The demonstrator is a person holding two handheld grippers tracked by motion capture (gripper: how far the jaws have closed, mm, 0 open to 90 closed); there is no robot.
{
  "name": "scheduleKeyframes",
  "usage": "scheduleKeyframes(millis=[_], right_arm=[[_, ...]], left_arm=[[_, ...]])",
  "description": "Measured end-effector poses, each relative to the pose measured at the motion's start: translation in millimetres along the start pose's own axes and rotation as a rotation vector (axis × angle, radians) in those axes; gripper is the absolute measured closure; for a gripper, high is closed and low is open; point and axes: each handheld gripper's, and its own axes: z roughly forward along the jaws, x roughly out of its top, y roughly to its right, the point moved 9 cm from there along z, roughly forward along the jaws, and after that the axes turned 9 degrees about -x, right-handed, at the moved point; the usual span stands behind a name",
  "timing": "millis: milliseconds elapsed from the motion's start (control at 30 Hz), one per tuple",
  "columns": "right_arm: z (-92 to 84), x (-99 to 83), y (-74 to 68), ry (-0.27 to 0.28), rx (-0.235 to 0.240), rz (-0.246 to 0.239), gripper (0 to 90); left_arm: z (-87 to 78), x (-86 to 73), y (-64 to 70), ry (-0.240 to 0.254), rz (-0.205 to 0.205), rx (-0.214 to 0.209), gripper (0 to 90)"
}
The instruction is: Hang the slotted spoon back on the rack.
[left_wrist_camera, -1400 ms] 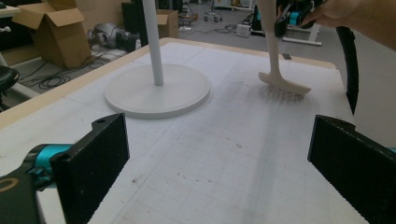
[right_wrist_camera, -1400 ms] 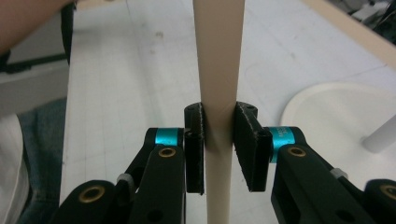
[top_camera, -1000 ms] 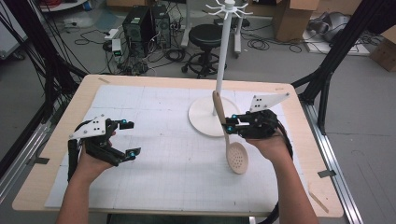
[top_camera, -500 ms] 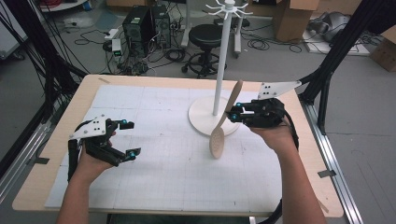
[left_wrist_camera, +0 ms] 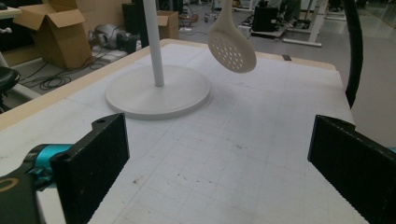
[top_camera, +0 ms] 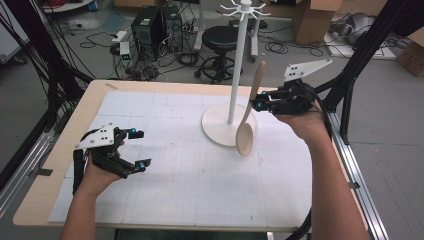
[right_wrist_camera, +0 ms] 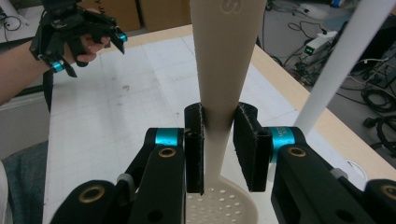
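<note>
High view: right tongs [top_camera: 260, 104] are clamped on the handle of one slotted spoon [top_camera: 246, 137], held clear of the tabletop [top_camera: 165, 200] toward its far right corner. Spoon's long axis runs near upright, tilted a bit: perforated bowl down, handle tip up, just right of the white stand [top_camera: 231, 122] pole. Key relation: handle tip sits well below the hooks at the stand top, and the pole is just beside the spoon, so hanging it looks like mostly a lift. Right hand is the near one; left tongs [top_camera: 136, 148] rest released with nothing in them by the near left edge, well apart. Right gripper view: pads pinch the handle [right_wrist_camera: 219, 70] on both flat sides. Count: one spoon, one stand.
</note>
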Motion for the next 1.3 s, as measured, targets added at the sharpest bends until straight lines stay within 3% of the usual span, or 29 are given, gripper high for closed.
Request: scheduleKeyframes(millis=[500,1300], right_arm=[[-11.7,28.6,38.4,-0.049,-0.065,0.023,74.6],[-2.5,62.3,67.6,-0.092,-0.127,0.058,74.6]], left_arm=[[0.1,-0.5,-0.4,0.0,-0.005,0.001,5.9],[-0.6,-0.5,0.7,-0.001,-0.003,-0.007,5.9]])
